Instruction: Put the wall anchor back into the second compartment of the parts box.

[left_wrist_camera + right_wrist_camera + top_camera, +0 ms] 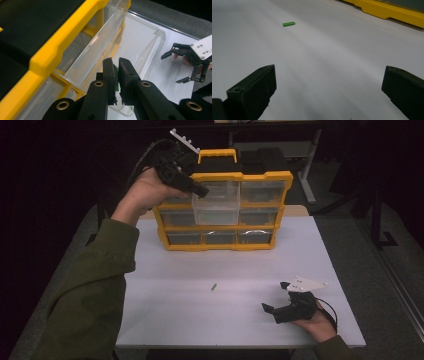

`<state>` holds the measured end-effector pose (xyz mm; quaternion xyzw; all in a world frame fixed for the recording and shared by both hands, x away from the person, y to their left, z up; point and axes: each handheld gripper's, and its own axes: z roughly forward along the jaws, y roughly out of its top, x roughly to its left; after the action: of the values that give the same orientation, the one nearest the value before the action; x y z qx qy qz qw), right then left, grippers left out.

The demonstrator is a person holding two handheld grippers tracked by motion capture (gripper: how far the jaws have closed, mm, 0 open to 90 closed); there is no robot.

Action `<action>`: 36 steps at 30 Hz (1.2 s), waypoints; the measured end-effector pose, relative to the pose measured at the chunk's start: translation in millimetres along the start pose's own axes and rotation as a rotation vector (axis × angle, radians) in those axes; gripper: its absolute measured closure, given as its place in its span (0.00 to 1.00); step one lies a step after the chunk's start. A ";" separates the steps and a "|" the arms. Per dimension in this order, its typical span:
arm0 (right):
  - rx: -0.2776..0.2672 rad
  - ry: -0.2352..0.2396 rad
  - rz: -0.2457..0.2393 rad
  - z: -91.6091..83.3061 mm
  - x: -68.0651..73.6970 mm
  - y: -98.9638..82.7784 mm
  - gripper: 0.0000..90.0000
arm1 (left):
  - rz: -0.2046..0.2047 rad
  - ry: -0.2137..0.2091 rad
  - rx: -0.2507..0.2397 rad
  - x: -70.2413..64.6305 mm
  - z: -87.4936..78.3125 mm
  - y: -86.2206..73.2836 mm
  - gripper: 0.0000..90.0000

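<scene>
My left claw [116,75] is clamped on a small green piece [115,71], held just above the pulled-out clear drawer [140,47] of the yellow organizer [222,210]. To finish this well, I should lower the tips inside the drawer walls before letting go, so the piece drops flat and cannot bounce out. My right claw [280,297] rests on the counter [200,270] with jaws wide apart and nothing between them; a second green piece [288,24] lies ahead of it, well apart.
</scene>
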<state>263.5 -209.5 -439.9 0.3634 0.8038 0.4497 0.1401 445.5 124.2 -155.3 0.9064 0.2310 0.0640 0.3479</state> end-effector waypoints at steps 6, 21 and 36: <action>0.000 0.001 0.003 -0.6 0.2 0.0 0.00 | 0.004 0.002 0.008 2.6 7.0 -0.9 0.92; 0.000 -0.001 0.000 0.1 0.0 0.1 0.00 | -0.014 -0.005 -0.073 1.4 -36.2 -16.1 0.75; 0.010 -0.005 0.008 0.6 0.3 0.1 0.00 | -0.027 -0.011 -0.058 3.7 -40.5 -62.5 0.53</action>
<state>263.6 -208.9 -440.1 0.3683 0.8044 0.4452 0.1384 414.1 190.9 -166.4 0.8930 0.2392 0.0609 0.3763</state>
